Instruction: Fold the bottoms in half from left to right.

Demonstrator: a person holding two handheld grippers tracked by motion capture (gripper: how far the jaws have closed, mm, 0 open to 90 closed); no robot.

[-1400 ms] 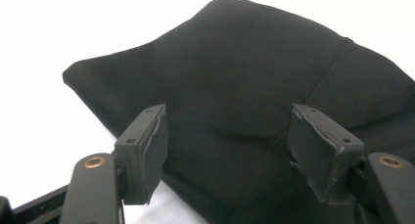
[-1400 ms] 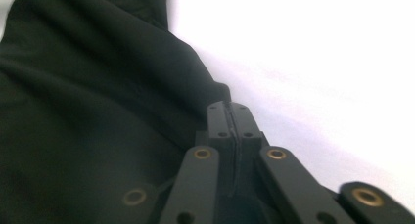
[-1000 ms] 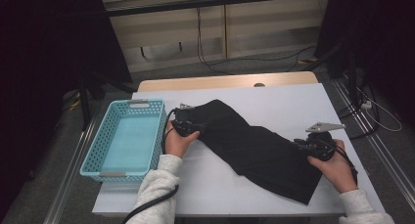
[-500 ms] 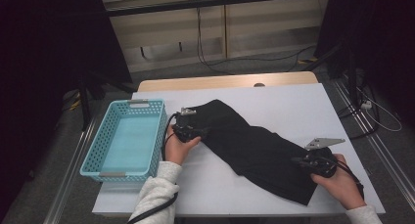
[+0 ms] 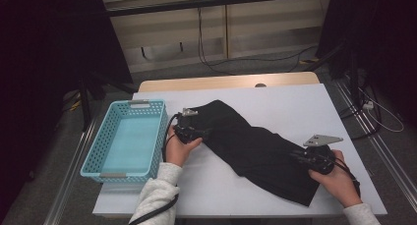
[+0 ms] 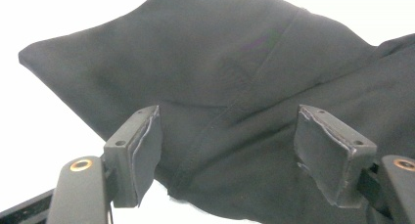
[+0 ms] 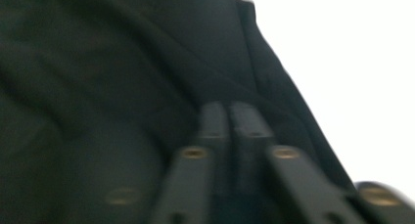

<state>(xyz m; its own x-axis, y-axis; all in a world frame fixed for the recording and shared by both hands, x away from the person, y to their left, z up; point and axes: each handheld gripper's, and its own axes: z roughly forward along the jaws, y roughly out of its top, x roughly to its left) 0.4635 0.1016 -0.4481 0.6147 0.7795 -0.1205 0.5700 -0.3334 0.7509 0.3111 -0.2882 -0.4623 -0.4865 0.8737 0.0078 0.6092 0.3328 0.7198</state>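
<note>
The black garment (image 5: 255,149) is soft, limp and light: grip a folded edge, as the right claw (image 7: 230,117) does, jaws closed on cloth, while the left claw (image 6: 240,150) stands open over it.

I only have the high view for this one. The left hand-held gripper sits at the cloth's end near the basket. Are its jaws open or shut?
Observer: Open. The left gripper view shows the left hand-held gripper with its jaws wide apart, aimed at the edge of the cloth.
Operator: Is any fabric pinched?
Observer: No. The pads face each other across a wide gap and nothing is squeezed between them.
Operator: And the right one?
Observer: The right gripper view shows the right hand-held gripper with its jaws shut together, tips down at the cloth. It is too blurred to tell whether fabric is caught.
</note>
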